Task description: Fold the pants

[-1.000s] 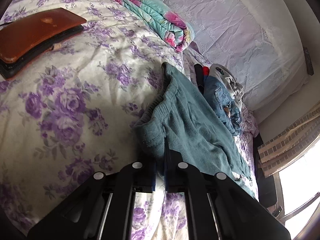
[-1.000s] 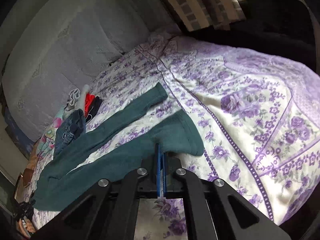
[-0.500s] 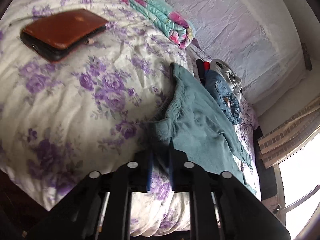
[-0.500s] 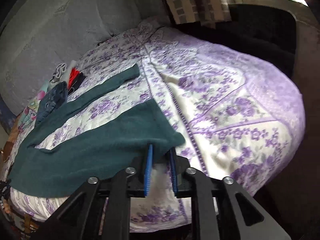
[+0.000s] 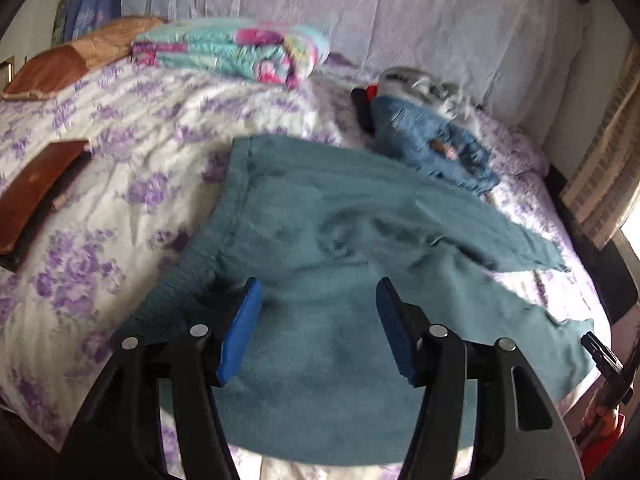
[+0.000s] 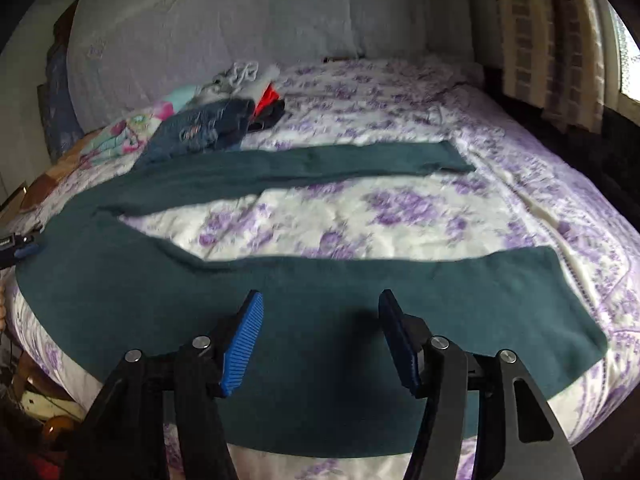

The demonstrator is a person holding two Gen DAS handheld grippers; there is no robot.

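**Kid:** On the bed [image 6: 400, 216], what do you have?

**Helper:** You have the green pants [image 6: 320, 320] lying flat across the flowery cover. One leg runs along the near edge, right under your tongs. The other leg lies farther back, and a strip of bare cover shows between them. The waist end is over on the left side.

**Kid:** Are your tongs holding them?

**Helper:** No. Your left tongs [image 5: 318, 312] are opening, and nothing is pinched between the blue pads. They hover over the waist part of the pants [image 5: 340, 240]. Your right tongs [image 6: 320, 320] are opening too, with only the near leg below them and nothing gripped.

**Kid:** What changed from a moment ago?

**Helper:** A moment ago both tongs were shut tight on the cloth, one at the waistband and one at the leg end. Now they have let go. The pants were bunched up then, and now they lie spread out and smooth.

**Kid:** How will the pants feel?

**Helper:** Soft and floppy, I think, and light. They will sag and drag if you lift one spot. I would pinch the far leg at its cuff and near its top, then lay it over the near leg.

**Kid:** What else is there?

**Helper:** Some jeans [image 5: 436, 148] and a folded blanket [image 5: 232, 52] sit behind the pants.
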